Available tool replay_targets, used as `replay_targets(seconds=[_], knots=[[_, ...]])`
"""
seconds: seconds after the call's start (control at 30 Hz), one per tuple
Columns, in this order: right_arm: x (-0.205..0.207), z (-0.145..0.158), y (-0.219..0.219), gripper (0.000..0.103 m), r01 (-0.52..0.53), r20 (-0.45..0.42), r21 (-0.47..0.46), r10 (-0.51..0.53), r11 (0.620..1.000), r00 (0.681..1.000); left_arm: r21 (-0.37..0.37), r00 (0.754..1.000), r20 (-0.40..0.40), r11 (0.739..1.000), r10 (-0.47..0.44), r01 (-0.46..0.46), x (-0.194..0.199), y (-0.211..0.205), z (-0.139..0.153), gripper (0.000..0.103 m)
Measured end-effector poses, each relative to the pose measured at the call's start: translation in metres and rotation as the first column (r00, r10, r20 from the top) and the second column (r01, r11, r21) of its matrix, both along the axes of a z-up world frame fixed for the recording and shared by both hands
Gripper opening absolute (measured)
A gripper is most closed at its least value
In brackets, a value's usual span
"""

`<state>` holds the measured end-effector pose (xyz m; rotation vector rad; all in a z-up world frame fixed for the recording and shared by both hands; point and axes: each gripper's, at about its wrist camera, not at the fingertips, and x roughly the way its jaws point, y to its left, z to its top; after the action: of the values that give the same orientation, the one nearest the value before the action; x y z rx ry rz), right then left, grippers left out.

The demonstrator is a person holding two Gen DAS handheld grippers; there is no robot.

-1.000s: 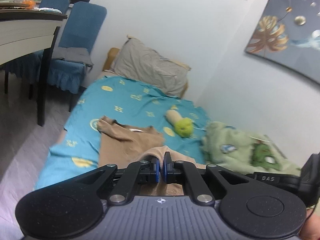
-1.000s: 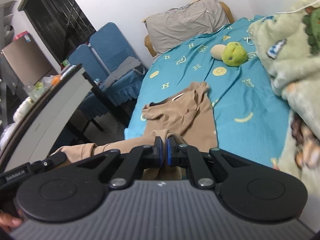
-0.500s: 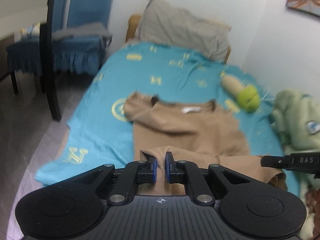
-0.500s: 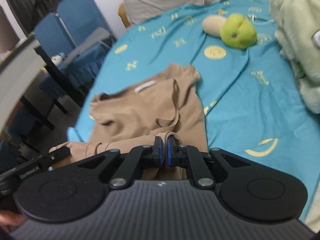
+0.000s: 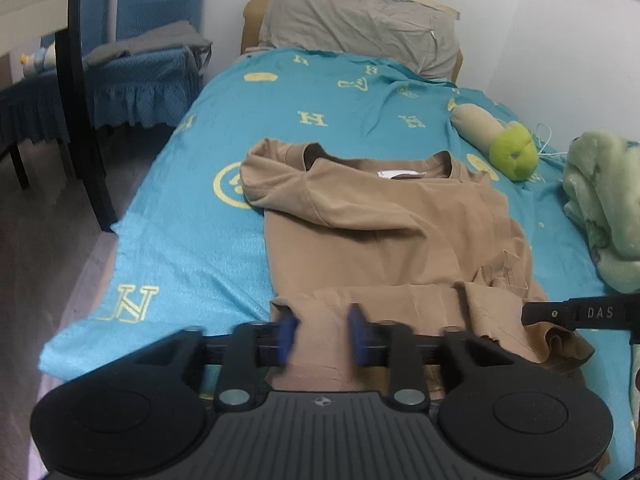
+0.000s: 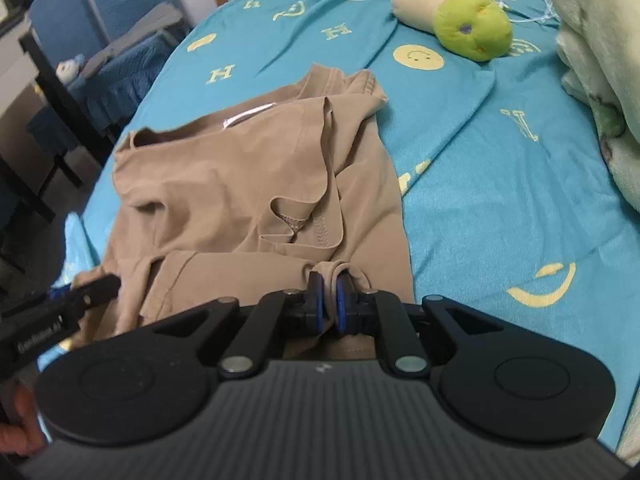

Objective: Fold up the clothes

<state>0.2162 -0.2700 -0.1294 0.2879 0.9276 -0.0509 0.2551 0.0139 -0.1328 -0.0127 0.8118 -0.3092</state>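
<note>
A tan T-shirt [image 5: 384,232] lies on the turquoise bed sheet [image 5: 192,248], collar toward the pillow, sleeves folded in, its bottom hem doubled over at the near edge. My left gripper [image 5: 320,334] hovers over the hem's left corner; its jaws are opening, blurred, the blue pads apart from the cloth that lies between them. My right gripper [image 6: 327,306] is shut on a bunched fold of the T-shirt [image 6: 240,184] hem at the right corner. The right gripper's body shows at the right of the left wrist view.
A grey pillow [image 5: 360,28] sits at the head of the bed. A green-and-beige plush toy [image 6: 468,24] and a pale green blanket [image 6: 600,72] lie to the right. Blue chairs [image 5: 132,60] and a dark table leg [image 5: 86,120] stand left of the bed.
Both grippers came down and forward, laying the lifted hem onto the shirt. The left jaws went from shut on the hem to apart; the right stays shut on cloth.
</note>
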Motion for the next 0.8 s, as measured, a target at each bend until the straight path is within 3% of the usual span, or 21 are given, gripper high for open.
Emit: replay_targets(seconds=[0.03, 0.07, 0.13, 0.17, 0.2, 0.23, 0.27, 0.33, 0.4, 0.53, 0.6, 0.67, 0.77, 0.8], knots=[[-0.001, 0.001, -0.001, 0.012, 0.011, 0.002, 0.016, -0.011, 1.000, 1.000, 0.005, 1.000, 0.013, 1.000, 0.000, 0.000, -0.003, 0.000, 0.003, 0.059], [-0.002, 0.003, -0.003, 0.014, 0.009, 0.007, 0.026, -0.009, 1.000, 1.000, 0.008, 0.999, 0.032, 1.000, 0.005, -0.005, -0.007, 0.000, 0.008, 0.062], [-0.007, 0.009, -0.007, 0.027, 0.007, 0.027, 0.054, -0.009, 0.999, 1.000, 0.013, 0.998, 0.068, 1.000, 0.013, -0.014, -0.016, 0.002, 0.016, 0.072], [-0.012, 0.013, -0.010, 0.049, 0.013, 0.049, 0.079, -0.017, 0.997, 0.999, 0.012, 0.996, 0.083, 1.000, 0.018, -0.020, -0.021, 0.003, 0.020, 0.076], [-0.018, 0.017, -0.013, 0.078, 0.019, 0.071, 0.105, -0.027, 0.994, 0.997, 0.010, 0.994, 0.102, 1.000, 0.028, -0.029, -0.028, 0.004, 0.026, 0.082], [-0.025, 0.022, -0.015, 0.089, 0.026, 0.101, 0.120, -0.039, 0.992, 0.994, 0.007, 0.991, 0.125, 0.999, 0.037, -0.038, -0.036, 0.006, 0.032, 0.086], [-0.033, 0.028, -0.016, 0.093, 0.033, 0.130, 0.136, -0.051, 0.990, 0.990, 0.004, 0.987, 0.157, 0.999, 0.042, -0.043, -0.046, 0.007, 0.038, 0.089], [-0.047, 0.040, -0.015, 0.093, 0.030, 0.169, 0.127, -0.052, 0.991, 0.984, 0.006, 0.977, 0.210, 0.999, 0.036, -0.038, -0.066, 0.008, 0.051, 0.102], [-0.063, 0.053, -0.014, 0.093, 0.024, 0.217, 0.123, -0.050, 0.992, 0.975, 0.007, 0.969, 0.246, 0.999, 0.031, -0.034, -0.086, 0.010, 0.063, 0.103], [-0.092, 0.071, -0.017, 0.093, 0.022, 0.265, 0.160, -0.065, 0.987, 0.962, -0.067, 0.984, 0.171, 0.997, 0.056, -0.045, -0.119, 0.019, 0.073, 0.103], [-0.108, 0.073, -0.021, 0.093, 0.026, 0.261, 0.214, -0.083, 0.976, 0.962, -0.159, 0.994, 0.057, 0.983, 0.097, -0.087, -0.128, 0.031, 0.069, 0.103], [-0.120, 0.062, -0.025, 0.093, 0.058, 0.206, 0.297, -0.123, 0.953, 0.971, -0.275, 0.989, -0.048, 0.950, 0.140, -0.148, -0.135, 0.048, 0.058, 0.103], [-0.137, 0.047, -0.032, 0.093, 0.111, 0.117, 0.414, -0.174, 0.903, 0.978, -0.371, 0.962, -0.223, 0.899, 0.157, -0.232, -0.134, 0.067, 0.036, 0.100], [-0.142, 0.037, -0.035, 0.093, 0.150, 0.069, 0.473, -0.206, 0.868, 0.976, -0.390, 0.948, -0.274, 0.883, 0.160, -0.261, -0.134, 0.072, 0.029, 0.099]])
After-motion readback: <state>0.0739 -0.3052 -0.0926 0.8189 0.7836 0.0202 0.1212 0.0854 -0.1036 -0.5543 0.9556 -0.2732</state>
